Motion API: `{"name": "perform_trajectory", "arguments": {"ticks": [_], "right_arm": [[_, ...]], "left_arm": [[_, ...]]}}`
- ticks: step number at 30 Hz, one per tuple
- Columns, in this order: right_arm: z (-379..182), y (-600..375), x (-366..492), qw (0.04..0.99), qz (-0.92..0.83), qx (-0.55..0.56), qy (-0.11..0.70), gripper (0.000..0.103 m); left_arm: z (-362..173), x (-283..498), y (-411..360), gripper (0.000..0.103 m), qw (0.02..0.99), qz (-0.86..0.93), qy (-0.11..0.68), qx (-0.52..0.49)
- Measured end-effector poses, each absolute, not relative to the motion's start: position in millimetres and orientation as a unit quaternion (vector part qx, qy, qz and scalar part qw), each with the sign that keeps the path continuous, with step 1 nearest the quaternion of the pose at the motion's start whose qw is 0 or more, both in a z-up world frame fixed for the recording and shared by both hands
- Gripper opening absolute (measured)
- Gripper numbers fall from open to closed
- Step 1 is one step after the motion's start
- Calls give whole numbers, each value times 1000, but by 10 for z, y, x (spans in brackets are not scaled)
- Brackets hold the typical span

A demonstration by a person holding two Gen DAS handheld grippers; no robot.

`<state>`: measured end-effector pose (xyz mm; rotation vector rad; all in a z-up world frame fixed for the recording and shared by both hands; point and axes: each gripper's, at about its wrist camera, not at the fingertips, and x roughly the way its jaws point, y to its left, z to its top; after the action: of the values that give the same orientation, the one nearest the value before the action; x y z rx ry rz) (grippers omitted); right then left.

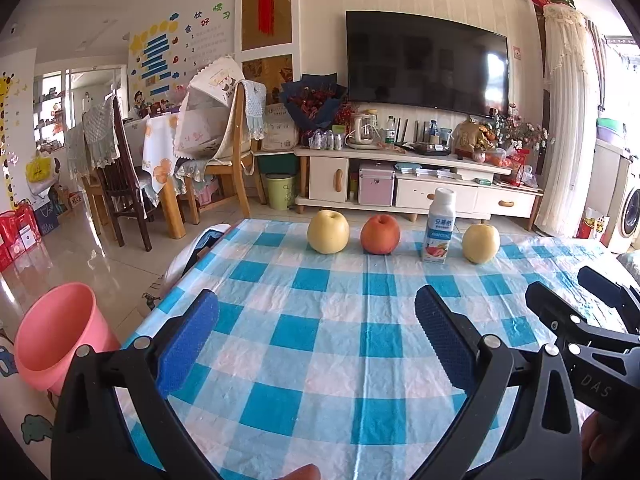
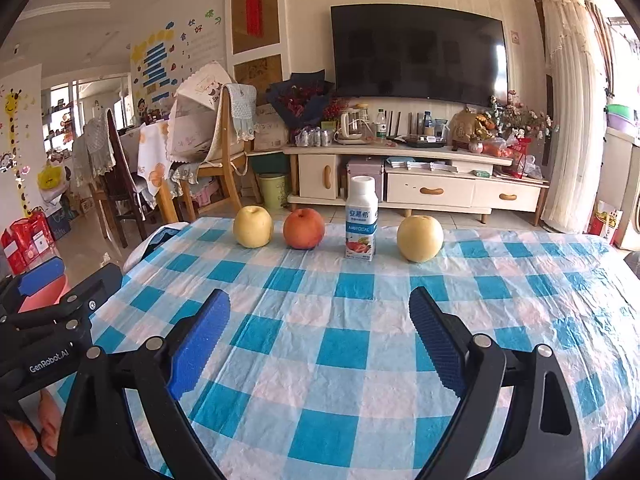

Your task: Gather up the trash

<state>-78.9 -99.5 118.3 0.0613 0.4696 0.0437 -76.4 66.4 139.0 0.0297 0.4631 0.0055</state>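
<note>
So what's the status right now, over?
Left hand-held gripper open, right hand-held gripper open, both empty. Bottle upright among three fruits, untouched. Pink bin left of table. Path clear.

blue-and-white check, fruit colours on top
on the checked tablecloth (image 2: 360,344): 2 pale yellow apples (image 2: 253,227), 1 red-orange apple (image 2: 304,228), a white-and-blue bottle (image 2: 361,224); beside the cloth, a pink bin (image 1: 56,336).
</note>
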Motion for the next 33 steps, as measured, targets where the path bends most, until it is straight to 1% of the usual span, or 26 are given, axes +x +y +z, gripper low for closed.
{"name": "perform_trajectory", "arguments": {"ticks": [16,33], "right_arm": [[1201,-1318,-860,978,-5,28,208,90],[1121,-1362,-813,977,-12,16,213,90]], "left_arm": [[1456,-771,371,99,974,8,224,20],[1333,-683,235,99,972,8,232,32]]}}
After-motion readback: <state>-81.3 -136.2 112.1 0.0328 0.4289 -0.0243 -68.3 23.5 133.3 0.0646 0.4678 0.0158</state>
